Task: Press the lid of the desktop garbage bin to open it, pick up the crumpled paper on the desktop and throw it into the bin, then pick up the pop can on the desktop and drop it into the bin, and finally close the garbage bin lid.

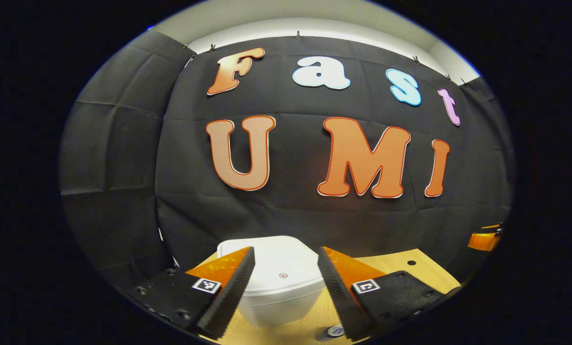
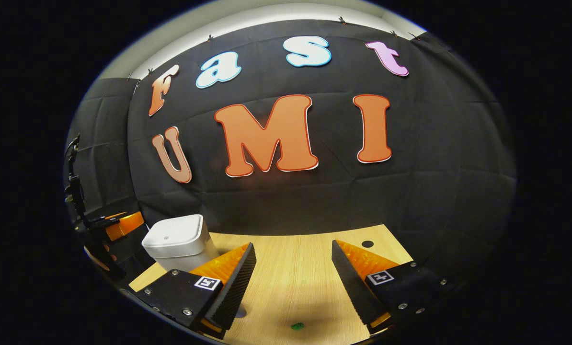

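Observation:
The white desktop bin (image 1: 276, 297) stands on the wooden table (image 1: 396, 268) right in front of my left gripper (image 1: 286, 254). Its lid (image 1: 279, 263) lies flat and closed, with a small round mark near the middle. The left gripper is open and hovers just above and before the lid, one finger on each side. The silver top of the pop can (image 1: 335, 330) peeks out at the bottom, by the right finger. In the right gripper view the bin (image 2: 176, 242) sits at the far left. My right gripper (image 2: 294, 245) is open over bare table, with nothing between its fingers.
A round hole (image 2: 367, 244) is cut in the table (image 2: 291, 278) near its back right corner. A small green speck (image 2: 297, 326) lies close to the front edge. The black cloth wall rises directly behind the table. The left gripper (image 2: 118, 225) hangs left of the bin.

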Motion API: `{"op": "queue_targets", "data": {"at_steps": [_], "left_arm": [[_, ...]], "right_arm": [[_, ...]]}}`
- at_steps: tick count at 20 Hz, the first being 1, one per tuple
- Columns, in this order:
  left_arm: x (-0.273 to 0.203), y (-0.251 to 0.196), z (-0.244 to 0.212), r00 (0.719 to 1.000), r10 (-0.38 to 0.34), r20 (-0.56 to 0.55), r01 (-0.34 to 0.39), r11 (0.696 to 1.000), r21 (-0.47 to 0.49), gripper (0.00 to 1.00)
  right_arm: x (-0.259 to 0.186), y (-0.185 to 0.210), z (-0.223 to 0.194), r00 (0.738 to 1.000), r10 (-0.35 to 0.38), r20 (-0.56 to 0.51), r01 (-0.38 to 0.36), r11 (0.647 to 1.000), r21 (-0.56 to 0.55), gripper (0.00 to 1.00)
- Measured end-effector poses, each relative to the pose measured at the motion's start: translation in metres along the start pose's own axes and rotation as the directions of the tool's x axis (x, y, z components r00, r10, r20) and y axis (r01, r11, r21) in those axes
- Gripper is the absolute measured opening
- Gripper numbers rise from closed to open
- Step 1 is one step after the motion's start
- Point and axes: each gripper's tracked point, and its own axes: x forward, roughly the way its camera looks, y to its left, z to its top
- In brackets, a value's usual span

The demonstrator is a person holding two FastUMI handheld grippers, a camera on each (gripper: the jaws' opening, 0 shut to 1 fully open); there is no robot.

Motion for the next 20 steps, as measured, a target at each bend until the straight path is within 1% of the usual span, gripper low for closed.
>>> {"op": "queue_targets", "data": {"at_steps": [1,3,4,5,6,7,9,10,14,18,20], "left_arm": [[0.002,-0.003,-0.005,0.999,-0.018,-0.032,0.017,1.0,-0.004,0.66],[0.007,0.004,-0.013,0.997,0.005,-0.071,-0.007,0.999,-0.032,0.29],[0.008,0.008,-0.018,0.996,0.023,-0.081,-0.027,0.998,-0.05,0.08],[0.008,0.01,-0.02,0.997,0.024,-0.08,-0.029,0.998,-0.059,0.03],[0.009,0.01,-0.017,0.998,0.02,-0.065,-0.023,0.998,-0.052,0.0],[0.007,0.009,-0.015,0.999,0.003,-0.05,-0.005,1.0,-0.029,0.0],[0.007,0.011,-0.011,0.999,0.004,-0.047,-0.003,1.0,0.011,0.0],[0.008,0.01,-0.012,0.999,0.004,-0.053,-0.003,1.0,0.015,0.0],[0.014,0.008,-0.013,0.996,-0.021,-0.09,0.02,1.0,-0.008,0.0],[0.032,0.01,-0.014,0.986,-0.041,-0.164,0.048,0.998,0.038,0.0],[0.042,0.007,-0.015,0.977,-0.067,-0.203,0.075,0.997,0.034,0.0]], "right_arm": [[0.0,0.001,0.002,1.0,-0.001,0.002,0.001,1.0,-0.003,0.95],[0.001,0.001,0.003,1.0,-0.003,0.007,0.003,1.0,-0.005,0.95],[0.001,0.001,0.004,1.0,-0.003,0.007,0.003,1.0,-0.004,0.95],[0.002,0.002,0.006,1.0,-0.003,0.008,0.003,1.0,-0.001,0.95],[0.002,0.002,0.006,1.0,-0.001,0.008,0.001,1.0,0.002,0.95],[0.003,0.002,0.005,1.0,-0.001,0.007,0.001,1.0,0.003,0.95],[0.005,0.003,0.004,1.0,-0.002,0.002,0.002,1.0,0.003,0.95],[0.005,0.004,0.004,1.0,-0.002,-0.001,0.002,1.0,0.004,0.95],[0.007,0.005,0.004,1.0,-0.002,-0.002,0.002,1.0,-0.006,0.95],[0.009,0.002,-0.001,1.0,-0.008,-0.014,0.008,1.0,-0.008,0.95],[0.009,0.0,-0.002,1.0,-0.01,-0.02,0.01,1.0,-0.005,0.95]]}}
